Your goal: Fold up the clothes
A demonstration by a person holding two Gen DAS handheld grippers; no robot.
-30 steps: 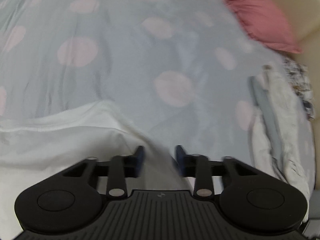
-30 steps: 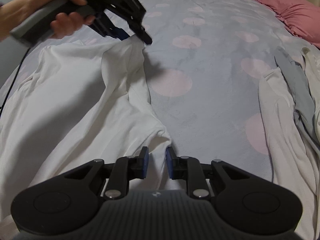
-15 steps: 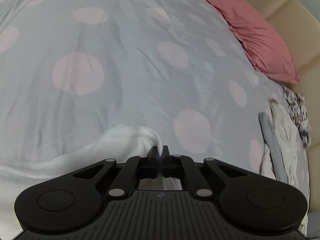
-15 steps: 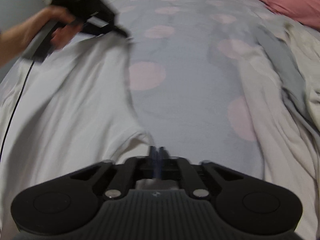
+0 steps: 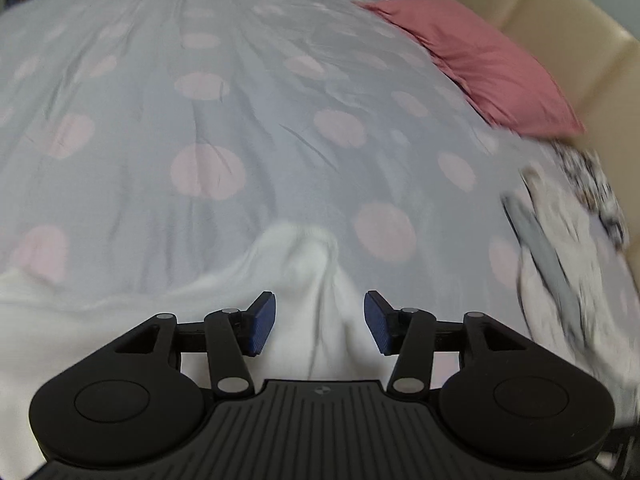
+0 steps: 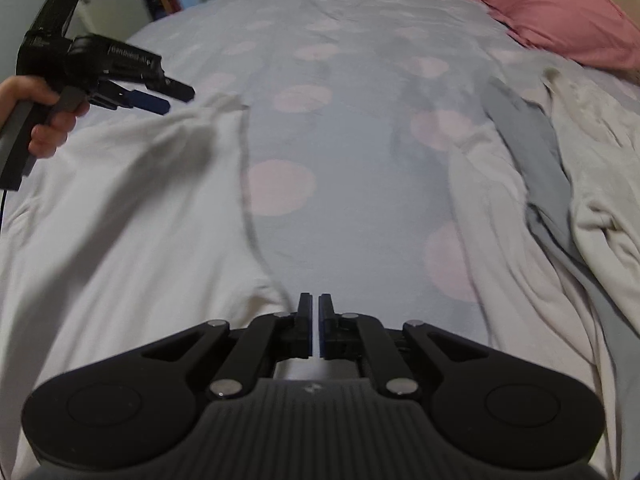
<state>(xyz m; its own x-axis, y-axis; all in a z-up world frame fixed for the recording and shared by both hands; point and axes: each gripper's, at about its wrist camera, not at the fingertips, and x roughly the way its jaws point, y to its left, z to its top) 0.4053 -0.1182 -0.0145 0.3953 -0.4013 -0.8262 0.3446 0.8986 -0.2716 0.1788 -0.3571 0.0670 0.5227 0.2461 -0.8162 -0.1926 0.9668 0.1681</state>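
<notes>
Bedspread (image 6: 352,92), pale grey-blue with pink dots, fills nearly everything I see and runs off every edge. On it lies my white garment (image 6: 132,216), spread across the left part in the right wrist view, its right-hand edge running away from me up the bed, so its long side appears to lie the same way. Its near end and left side are cut off by the frame and by my own tool, so I cannot make out what sort of garment it is. In the left wrist view one bunched corner of it (image 5: 304,256) rises in a small peak just ahead of my fingers.

A pile of other clothes (image 6: 560,184) lies along the right side (whitish cloth with a grey strip across it), blurred in both views. A pink pillow (image 6: 560,16) sits at the far right corner, with a cream headboard (image 5: 560,36) behind it.

My right gripper (image 6: 315,328) has its jaws drawn nearly together, only a thin slit between them; whether cloth is pinched there I cannot tell. My left gripper (image 5: 318,322) stands with jaws spread wide and nothing between them, above the garment's far corner. My left hand (image 6: 44,120) grasps its handle.
</notes>
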